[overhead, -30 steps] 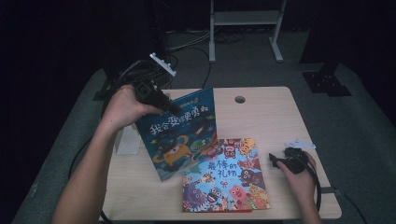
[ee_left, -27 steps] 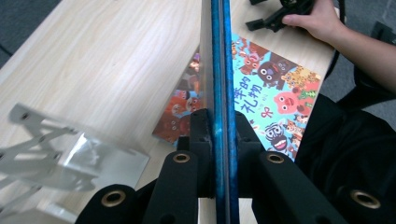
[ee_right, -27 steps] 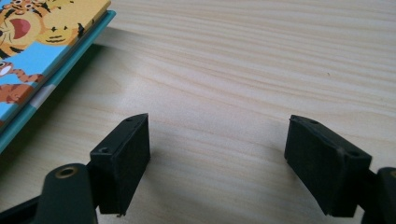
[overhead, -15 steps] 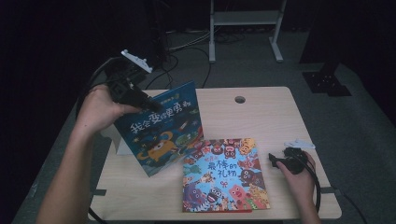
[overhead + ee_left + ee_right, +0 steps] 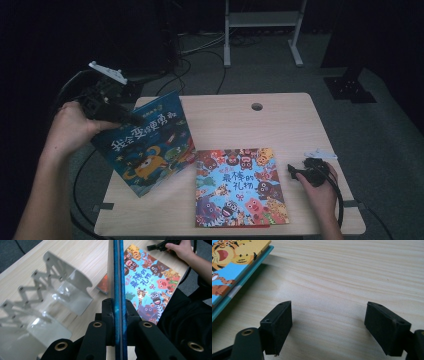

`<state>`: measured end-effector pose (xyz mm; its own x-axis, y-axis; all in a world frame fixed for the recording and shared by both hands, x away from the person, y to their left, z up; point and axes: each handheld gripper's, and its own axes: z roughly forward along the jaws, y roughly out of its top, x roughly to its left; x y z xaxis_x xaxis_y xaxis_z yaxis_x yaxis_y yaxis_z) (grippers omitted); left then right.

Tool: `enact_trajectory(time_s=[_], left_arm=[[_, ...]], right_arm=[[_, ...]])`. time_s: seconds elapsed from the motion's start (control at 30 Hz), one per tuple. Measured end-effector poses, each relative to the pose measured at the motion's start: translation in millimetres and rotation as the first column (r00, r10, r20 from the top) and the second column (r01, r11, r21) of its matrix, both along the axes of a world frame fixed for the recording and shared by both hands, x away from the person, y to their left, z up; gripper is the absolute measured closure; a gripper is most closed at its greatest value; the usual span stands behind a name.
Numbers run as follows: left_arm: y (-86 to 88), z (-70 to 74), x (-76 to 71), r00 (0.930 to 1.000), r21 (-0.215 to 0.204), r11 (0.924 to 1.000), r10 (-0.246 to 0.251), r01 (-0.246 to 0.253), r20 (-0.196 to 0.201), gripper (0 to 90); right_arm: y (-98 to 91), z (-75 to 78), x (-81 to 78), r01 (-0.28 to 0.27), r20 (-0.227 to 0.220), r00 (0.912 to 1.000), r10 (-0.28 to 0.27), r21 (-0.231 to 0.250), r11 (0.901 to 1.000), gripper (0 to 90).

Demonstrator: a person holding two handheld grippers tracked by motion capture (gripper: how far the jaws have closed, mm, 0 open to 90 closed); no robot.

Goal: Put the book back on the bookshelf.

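Between the pressed-together pads of the left tool (image 5: 117,322), the thin blue hardcover picture book (image 5: 145,150) hangs tilted above the bench (image 5: 280,125), liable to pivot and slip; right tool (image 5: 328,327) spread, idle.

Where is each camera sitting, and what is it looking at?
High view: above the table, looking down; both forearms show.
Left gripper view: on the left claw, along the clamped blue book; black jaws show.
Right gripper view: on the open right claw, low over bare wood.
Shared: the animal book appears in all three.
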<state>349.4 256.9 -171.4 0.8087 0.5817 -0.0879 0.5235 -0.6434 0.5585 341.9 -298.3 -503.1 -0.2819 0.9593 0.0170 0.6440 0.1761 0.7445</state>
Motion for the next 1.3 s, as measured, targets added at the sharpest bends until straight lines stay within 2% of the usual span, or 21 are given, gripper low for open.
enact_trajectory(time_s=[0.3,0.37,0.4,0.53,0.63,0.67,0.7,0.73,0.77,0.9,0.93,0.97,1.0,1.03,1.07,1.1,1.17,1.3], left_arm=[[48.1,-3.0,-15.3,0.9958,-0.013,0.9958,0.091,-0.091,0.004,82.0],[63.7,-3.3,-20.1,0.9922,-0.015,0.9921,0.125,-0.125,0.005,82.1],[63.7,-3.3,-20.1,0.9922,-0.015,0.9921,0.125,-0.125,0.005,82.1],[82.3,-4.0,-25.3,0.9839,-0.016,0.9841,0.177,-0.177,0.022,82.0],[95.2,-5.6,-27.3,0.9755,-0.016,0.9759,0.218,-0.218,0.029,82.1],[103.4,-6.9,-28.2,0.9696,-0.019,0.9699,0.243,-0.243,0.028,82.0],[103.4,-6.9,-28.2,0.9696,-0.019,0.9699,0.243,-0.243,0.028,82.1],[110.5,-8.5,-28.0,0.9647,-0.019,0.965,0.262,-0.262,0.025,82.1],[110.5,-8.5,-28.0,0.9647,-0.019,0.965,0.262,-0.262,0.025,82.1],[126.6,-14.3,-24.4,0.9439,-0.028,0.9438,0.33,-0.329,0.016,82.1],[132.3,-17.2,-20.6,0.9343,-0.021,0.9343,0.356,-0.356,0.016,82.1],[132.3,-17.2,-20.6,0.9343,-0.021,0.9343,0.356,-0.356,0.016,82.1],[134.6,-18.7,-18.4,0.9295,-0.017,0.9296,0.368,-0.368,0.017,82.1],[138.2,-21.8,-13.0,0.9179,-0.013,0.918,0.396,-0.396,0.018,82.1],[138.2,-21.8,-13.0,0.9179,-0.013,0.918,0.396,-0.396,0.018,82.1],[139.7,-24.5,-9.1,0.9114,-0.018,0.9116,0.411,-0.411,0.023,82.1],[140.1,-27.1,-3.9,0.9033,-0.016,0.9038,0.428,-0.428,0.031,82.1],[136.5,-31.2,9.6,0.894,-0.017,0.8948,0.446,-0.446,0.039,82.1]], right_arm=[[0.0,0.0,0.0,-0.001,0.0,1.0,0.001,-0.001,1.0,21.2],[0.0,0.0,0.0,-0.001,0.0,1.0,0.001,-0.001,1.0,21.2],[0.0,0.0,0.0,-0.001,0.0,1.0,0.001,-0.001,1.0,21.2],[0.0,-0.1,0.0,0.0,0.001,1.0,0.0,0.0,1.0,21.2],[0.0,0.0,0.0,0.0,0.001,1.0,0.0,0.0,1.0,21.1],[0.0,-0.1,0.1,0.0,0.001,1.0,0.0,-0.001,1.0,21.1],[0.0,-0.1,0.1,0.0,0.001,1.0,0.0,-0.001,1.0,21.1],[0.0,-0.1,0.1,0.0,0.001,1.0,0.0,0.0,1.0,21.1],[0.0,-0.1,0.1,0.0,0.001,1.0,0.0,0.0,1.0,21.1],[0.0,-0.1,0.0,0.0,0.001,1.0,0.0,0.0,1.0,21.1],[0.0,-0.1,0.1,0.0,0.001,1.0,0.0,0.0,1.0,21.1],[0.0,0.0,0.1,0.0,0.001,1.0,0.0,0.0,1.0,21.1],[0.0,-0.1,0.0,0.0,0.001,1.0,0.0,0.0,1.0,21.1],[0.0,-0.1,0.0,0.0,0.001,1.0,0.0,0.0,1.0,21.1],[0.0,-0.1,0.0,0.0,0.001,1.0,0.0,0.0,1.0,21.1],[0.0,-0.1,0.0,0.0,0.001,1.0,0.0,0.0,1.0,21.1],[0.0,0.0,0.0,0.0,0.0,1.0,0.0,0.0,1.0,21.1],[0.0,-0.1,0.0,0.0,0.001,1.0,0.0,0.0,1.0,21.1]])
